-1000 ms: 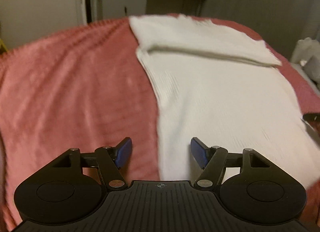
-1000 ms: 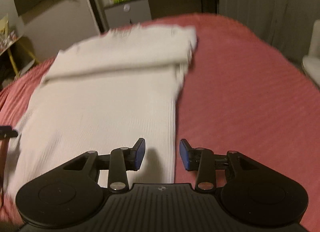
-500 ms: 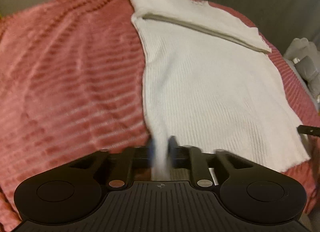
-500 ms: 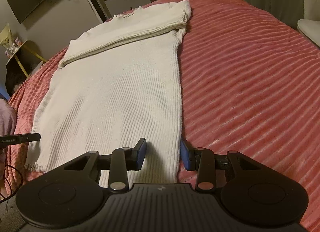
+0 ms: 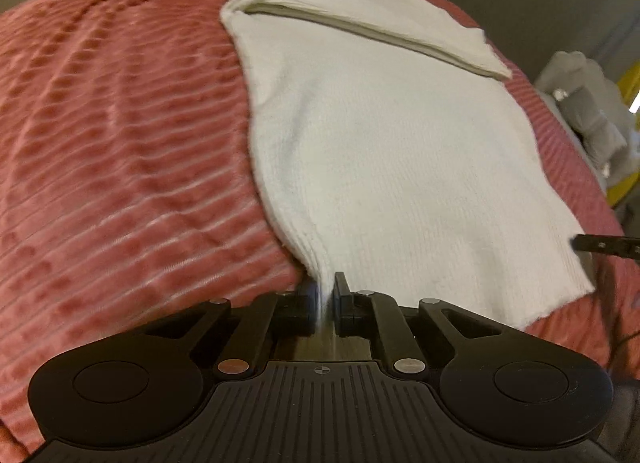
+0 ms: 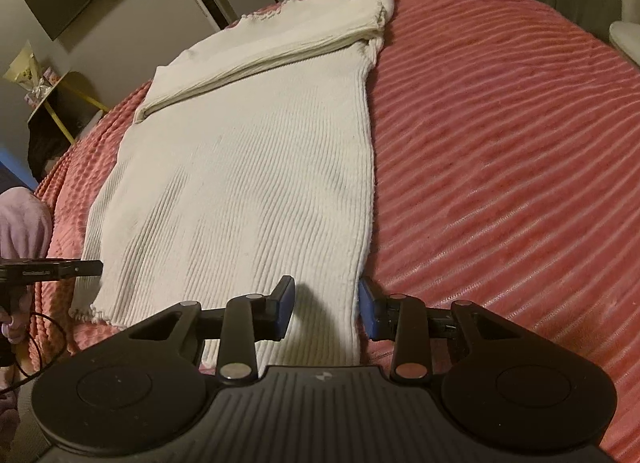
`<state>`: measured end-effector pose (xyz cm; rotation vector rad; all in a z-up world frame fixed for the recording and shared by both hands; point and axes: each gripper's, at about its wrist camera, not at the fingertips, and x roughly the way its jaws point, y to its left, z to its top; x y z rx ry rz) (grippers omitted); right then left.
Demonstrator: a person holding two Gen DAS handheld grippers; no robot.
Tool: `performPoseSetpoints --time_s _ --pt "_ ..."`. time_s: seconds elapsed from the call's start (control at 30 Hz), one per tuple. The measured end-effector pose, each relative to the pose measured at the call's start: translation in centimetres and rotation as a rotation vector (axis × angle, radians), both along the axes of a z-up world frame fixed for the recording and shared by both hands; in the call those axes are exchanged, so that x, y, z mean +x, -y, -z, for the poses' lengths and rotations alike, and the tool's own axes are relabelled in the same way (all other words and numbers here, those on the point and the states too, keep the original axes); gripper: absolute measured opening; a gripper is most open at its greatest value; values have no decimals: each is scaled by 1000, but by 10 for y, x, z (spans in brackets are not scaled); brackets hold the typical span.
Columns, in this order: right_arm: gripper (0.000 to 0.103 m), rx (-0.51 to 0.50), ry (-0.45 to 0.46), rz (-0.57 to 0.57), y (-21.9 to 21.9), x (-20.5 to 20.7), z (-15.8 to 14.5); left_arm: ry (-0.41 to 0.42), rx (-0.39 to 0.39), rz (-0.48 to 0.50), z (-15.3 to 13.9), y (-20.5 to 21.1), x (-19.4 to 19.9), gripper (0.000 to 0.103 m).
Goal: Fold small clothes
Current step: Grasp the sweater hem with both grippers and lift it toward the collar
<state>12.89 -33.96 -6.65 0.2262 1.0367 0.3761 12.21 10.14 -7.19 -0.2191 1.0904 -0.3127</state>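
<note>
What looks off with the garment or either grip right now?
Only the left gripper has shut on the white ribbed top, at its near corner. The right gripper is open, straddling the other hem corner. Otherwise it lies flat on the pink bedspread.

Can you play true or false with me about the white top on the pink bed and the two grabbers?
1. The left gripper is shut on the white top. True.
2. The right gripper is shut too. False: its fingers stand open on either side of the top's near corner.
3. The top lies on a pink ribbed bedspread. True.
4. The top's far end is spread flat. False: it is folded over.
</note>
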Motion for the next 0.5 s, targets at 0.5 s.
performPoseSetpoints --time_s 0.5 --pt "7 289 221 206 -9 93 -64 262 -311 -297 -76 -40 103 13"
